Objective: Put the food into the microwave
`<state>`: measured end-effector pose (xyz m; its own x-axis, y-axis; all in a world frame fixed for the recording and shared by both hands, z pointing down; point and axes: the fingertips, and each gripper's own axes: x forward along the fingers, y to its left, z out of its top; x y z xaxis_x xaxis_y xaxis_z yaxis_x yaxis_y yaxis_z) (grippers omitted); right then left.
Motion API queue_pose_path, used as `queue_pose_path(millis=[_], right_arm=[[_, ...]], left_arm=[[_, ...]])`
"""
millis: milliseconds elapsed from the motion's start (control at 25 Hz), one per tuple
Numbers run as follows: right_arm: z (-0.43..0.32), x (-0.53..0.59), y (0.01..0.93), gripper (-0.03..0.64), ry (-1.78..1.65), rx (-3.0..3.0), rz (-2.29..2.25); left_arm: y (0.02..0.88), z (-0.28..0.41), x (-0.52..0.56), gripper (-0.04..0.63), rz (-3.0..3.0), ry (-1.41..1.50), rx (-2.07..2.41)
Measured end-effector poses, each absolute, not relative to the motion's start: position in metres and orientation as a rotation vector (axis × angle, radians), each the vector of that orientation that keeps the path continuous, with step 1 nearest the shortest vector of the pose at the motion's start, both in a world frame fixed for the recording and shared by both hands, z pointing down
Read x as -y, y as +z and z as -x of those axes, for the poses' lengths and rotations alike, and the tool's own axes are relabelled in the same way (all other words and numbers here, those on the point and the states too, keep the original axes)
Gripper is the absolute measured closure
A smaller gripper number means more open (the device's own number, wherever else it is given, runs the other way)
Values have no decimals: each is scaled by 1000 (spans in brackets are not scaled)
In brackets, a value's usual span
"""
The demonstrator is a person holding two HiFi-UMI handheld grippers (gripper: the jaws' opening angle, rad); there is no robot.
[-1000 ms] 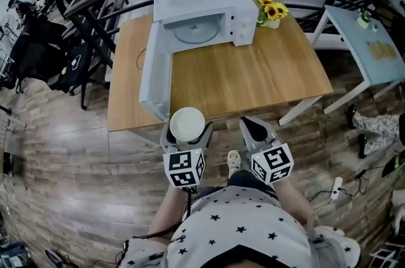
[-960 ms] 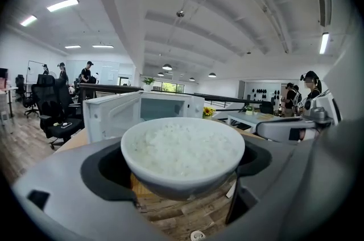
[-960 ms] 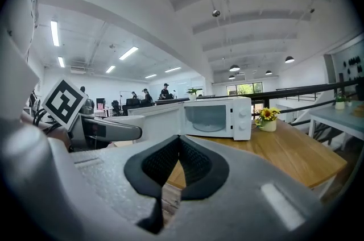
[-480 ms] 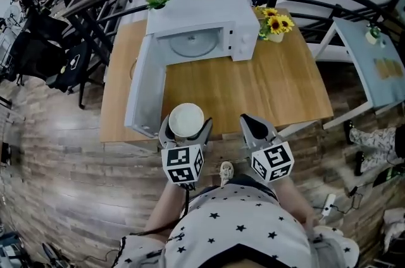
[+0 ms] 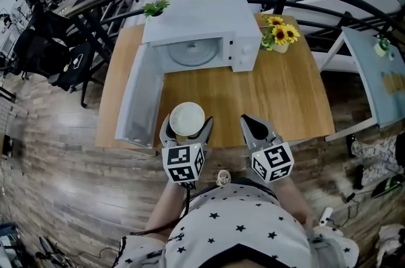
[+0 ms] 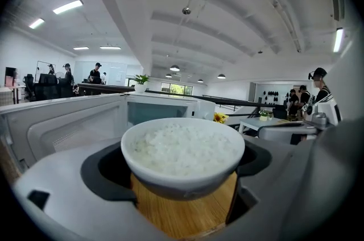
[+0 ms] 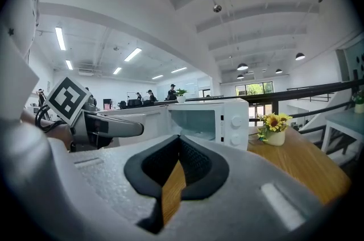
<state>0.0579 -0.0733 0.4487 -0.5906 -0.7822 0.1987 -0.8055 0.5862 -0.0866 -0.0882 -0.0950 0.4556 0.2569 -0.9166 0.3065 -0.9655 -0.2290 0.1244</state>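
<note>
Wooden table (image 5: 278,96); rice bowl (image 6: 183,176) grainy only close-up

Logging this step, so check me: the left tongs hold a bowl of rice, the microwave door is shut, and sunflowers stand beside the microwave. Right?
Not quite: the microwave door is open, swung out left, as the head view shows. The left tongs do hold the bowl of rice, and sunflowers stand beside the microwave.

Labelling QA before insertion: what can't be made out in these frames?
- Head view: the microwave roof hides the cavity's rear.
- Right gripper view: the microwave dials are too small to read.
- Left gripper view: the base of the bowl of rice is hidden by the left gripper's own body.
</note>
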Motion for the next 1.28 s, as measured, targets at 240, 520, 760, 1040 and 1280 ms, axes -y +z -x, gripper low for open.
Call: queue_pose_path(millis=[240, 520, 760, 1040, 1280], right_arm=[[-63, 93, 445, 611, 254, 2689, -1316], [-69, 107, 453, 611, 267, 2700, -1290], [-71, 119, 454, 611, 285, 2704, -1273], [-69, 137, 460, 611, 305, 2695, -1285], [-66, 165, 461, 611, 310, 2686, -1293]], left_arm=[[452, 80, 114, 94, -2231, 241, 1756], [454, 75, 136, 94, -2220, 229, 1779], [451, 75, 161, 94, -2219, 239, 1792], [454, 76, 199, 94, -2248, 275, 1795], [460, 79, 243, 94, -2258, 301, 1787]])
